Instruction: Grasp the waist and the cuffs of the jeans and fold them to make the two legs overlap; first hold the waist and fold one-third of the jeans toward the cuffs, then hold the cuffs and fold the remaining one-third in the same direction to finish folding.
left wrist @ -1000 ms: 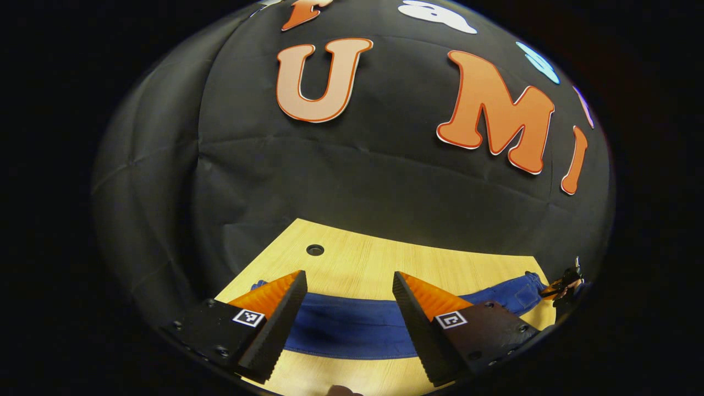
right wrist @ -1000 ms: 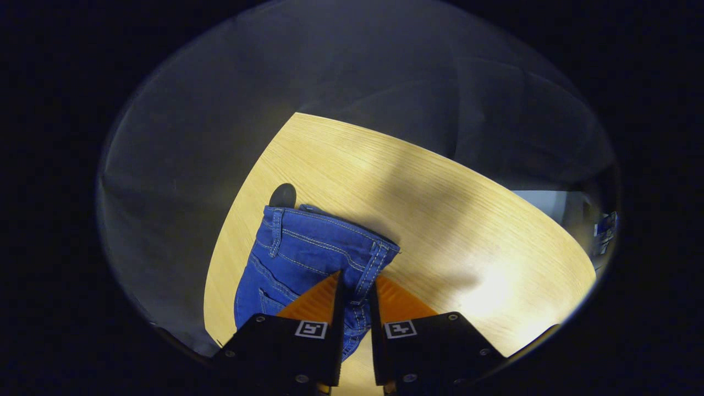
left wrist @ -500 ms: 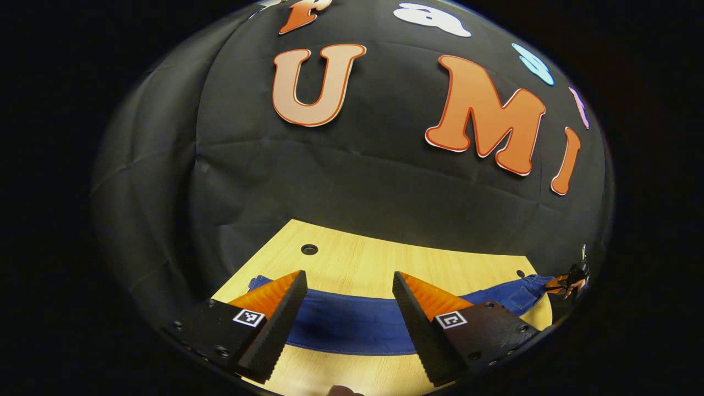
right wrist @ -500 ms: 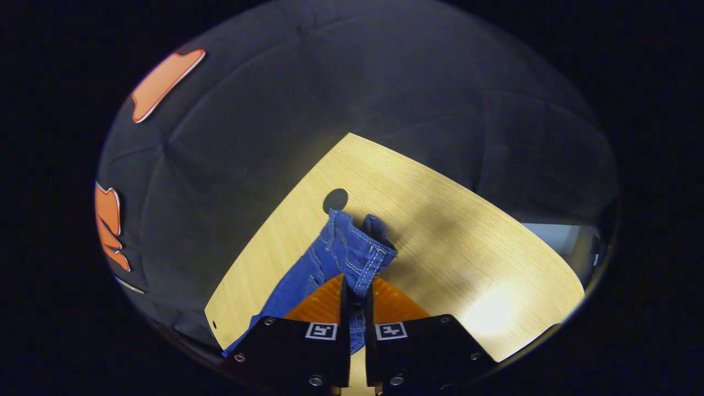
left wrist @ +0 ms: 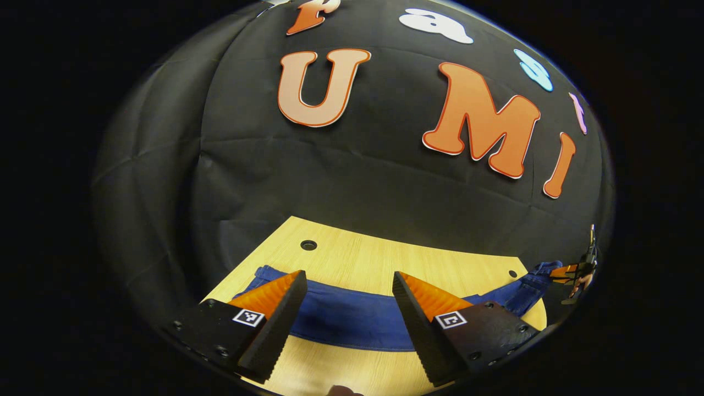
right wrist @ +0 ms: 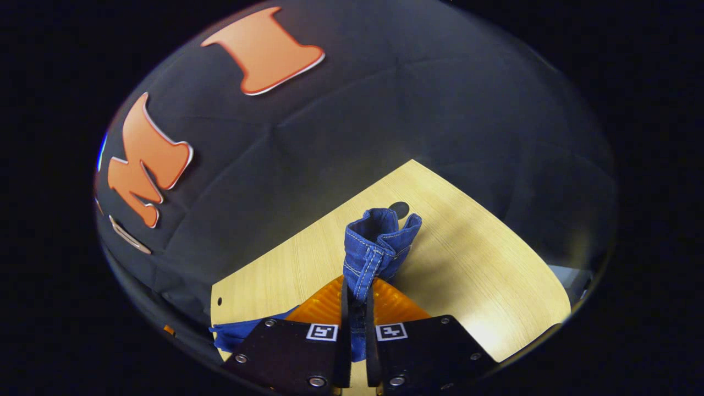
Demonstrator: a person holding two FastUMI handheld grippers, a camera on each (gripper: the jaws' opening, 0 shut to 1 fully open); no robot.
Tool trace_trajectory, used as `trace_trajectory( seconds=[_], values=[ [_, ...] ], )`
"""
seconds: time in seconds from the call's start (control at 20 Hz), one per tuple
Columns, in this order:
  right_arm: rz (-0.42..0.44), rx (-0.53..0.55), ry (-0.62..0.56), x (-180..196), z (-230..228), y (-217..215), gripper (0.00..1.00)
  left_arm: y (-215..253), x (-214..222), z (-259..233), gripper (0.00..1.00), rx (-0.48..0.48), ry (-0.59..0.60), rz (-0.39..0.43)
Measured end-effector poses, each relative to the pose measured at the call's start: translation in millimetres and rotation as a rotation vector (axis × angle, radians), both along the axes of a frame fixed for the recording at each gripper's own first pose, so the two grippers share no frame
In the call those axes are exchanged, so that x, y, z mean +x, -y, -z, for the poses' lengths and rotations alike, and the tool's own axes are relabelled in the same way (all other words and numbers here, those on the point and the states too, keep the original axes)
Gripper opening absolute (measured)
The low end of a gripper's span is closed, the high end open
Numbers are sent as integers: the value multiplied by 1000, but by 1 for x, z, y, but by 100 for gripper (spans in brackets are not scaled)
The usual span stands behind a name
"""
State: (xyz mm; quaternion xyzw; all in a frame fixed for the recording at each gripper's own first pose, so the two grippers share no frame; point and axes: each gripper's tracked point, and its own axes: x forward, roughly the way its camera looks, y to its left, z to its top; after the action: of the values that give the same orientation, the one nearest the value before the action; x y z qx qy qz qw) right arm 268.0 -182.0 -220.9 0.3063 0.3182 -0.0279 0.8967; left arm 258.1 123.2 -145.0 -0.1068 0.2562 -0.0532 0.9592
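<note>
Right gripper [right wrist: 355, 294] clamped on waist of blue denim jeans [right wrist: 377, 247], bunched above light wooden table [right wrist: 473, 258]; left gripper [left wrist: 349, 308] spread apart, ungripped, over the flat leg; carry waist low and level toward cuffs, avoid twisting

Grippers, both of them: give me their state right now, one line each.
Left gripper: open, fingers spread above the jeans, holding nothing.
Right gripper: shut on the jeans' waist, bunched and lifted off the table.
</note>
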Motion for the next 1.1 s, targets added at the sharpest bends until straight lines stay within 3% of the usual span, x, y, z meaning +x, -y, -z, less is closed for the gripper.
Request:
trace_trajectory(
  seconds=[0.45,0.85,1.1],
  values=[
    [-84,-163,113,-34,-63,-65,11,-11,-12,18,97,-67,-17,113],
    [-285,-221,152,-45,-73,-194,11,-79,-17,37,97,-57,-17,64],
    [-403,-240,133,-49,-45,-275,11,-119,-19,60,96,-62,-48,23]
  ],
)
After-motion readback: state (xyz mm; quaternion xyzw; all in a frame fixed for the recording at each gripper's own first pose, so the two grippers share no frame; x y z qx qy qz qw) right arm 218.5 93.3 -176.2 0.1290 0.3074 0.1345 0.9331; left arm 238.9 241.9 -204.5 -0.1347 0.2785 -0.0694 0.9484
